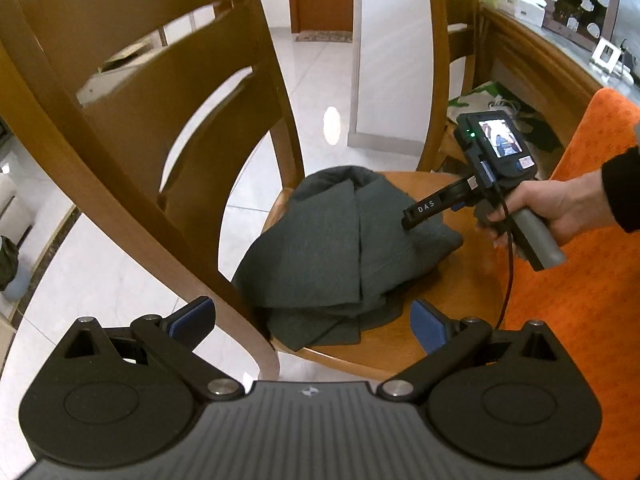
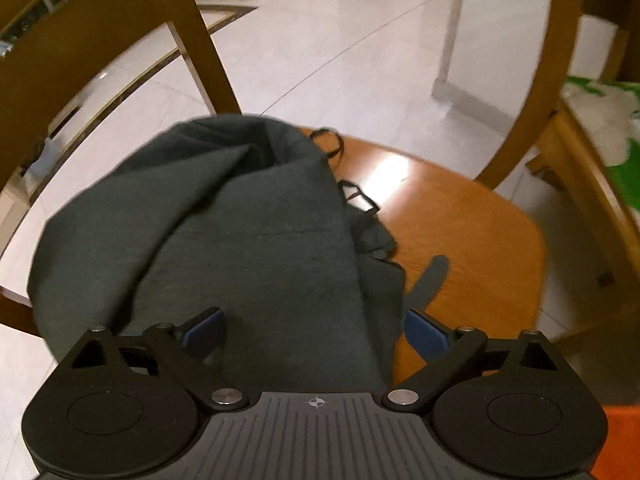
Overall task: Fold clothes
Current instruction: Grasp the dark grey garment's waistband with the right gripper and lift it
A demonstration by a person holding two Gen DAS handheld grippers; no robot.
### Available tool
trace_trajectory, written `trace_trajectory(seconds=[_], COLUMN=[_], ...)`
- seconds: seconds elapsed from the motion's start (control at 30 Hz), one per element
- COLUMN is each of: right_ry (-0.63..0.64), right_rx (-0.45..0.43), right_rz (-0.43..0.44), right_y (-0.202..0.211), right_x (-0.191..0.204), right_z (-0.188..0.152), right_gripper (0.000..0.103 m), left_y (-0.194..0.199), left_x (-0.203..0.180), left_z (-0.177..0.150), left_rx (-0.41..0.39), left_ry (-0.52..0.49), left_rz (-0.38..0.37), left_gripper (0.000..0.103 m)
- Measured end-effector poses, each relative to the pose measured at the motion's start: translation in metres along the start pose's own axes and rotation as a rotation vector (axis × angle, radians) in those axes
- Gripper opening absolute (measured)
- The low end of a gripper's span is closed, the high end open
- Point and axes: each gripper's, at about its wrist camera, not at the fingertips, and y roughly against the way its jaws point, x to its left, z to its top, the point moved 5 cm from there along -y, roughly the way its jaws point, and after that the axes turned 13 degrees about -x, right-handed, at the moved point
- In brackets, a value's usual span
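Note:
A dark green garment (image 1: 340, 248) lies folded in a loose pile on a round wooden chair seat (image 1: 472, 280). My left gripper (image 1: 312, 320) is open and empty, held above the near edge of the pile. The right gripper (image 1: 412, 220) shows in the left wrist view, held in a hand, its fingertips resting on the right side of the garment. In the right wrist view the garment (image 2: 240, 240) fills the middle, and my right gripper (image 2: 316, 330) is open with the cloth between its fingers. Black straps (image 2: 356, 196) lie beside the garment on the seat (image 2: 480, 232).
A wooden chair back (image 1: 132, 120) stands close on the left. A second chair (image 1: 452, 60) stands behind the seat. An orange cloth (image 1: 580, 280) covers a surface on the right. A wooden sideboard (image 1: 540, 52) with boxes and frames runs along the back right. The floor is white tile.

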Motion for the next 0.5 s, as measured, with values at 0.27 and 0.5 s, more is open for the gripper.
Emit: trace_trajectory(seconds=[0.27,0.5], right_ry=[-0.257,-0.289], right_rx=[0.067,0.018], right_rz=[0.162,0.192], right_y=[-0.022,0.048], right_x=[-0.015,-0.011], right_z=[-0.002,0.021], right_gripper=[0.059,0.006], left_y=[-0.022,0.0], left_x=[0.007,0.001], left_z=[-0.011,0.008], left_rx=[0.036,-0.001], left_ry=[0.021,0.011], left_rz=[0.008,-0.006], left_gripper=[0.103,0.103])
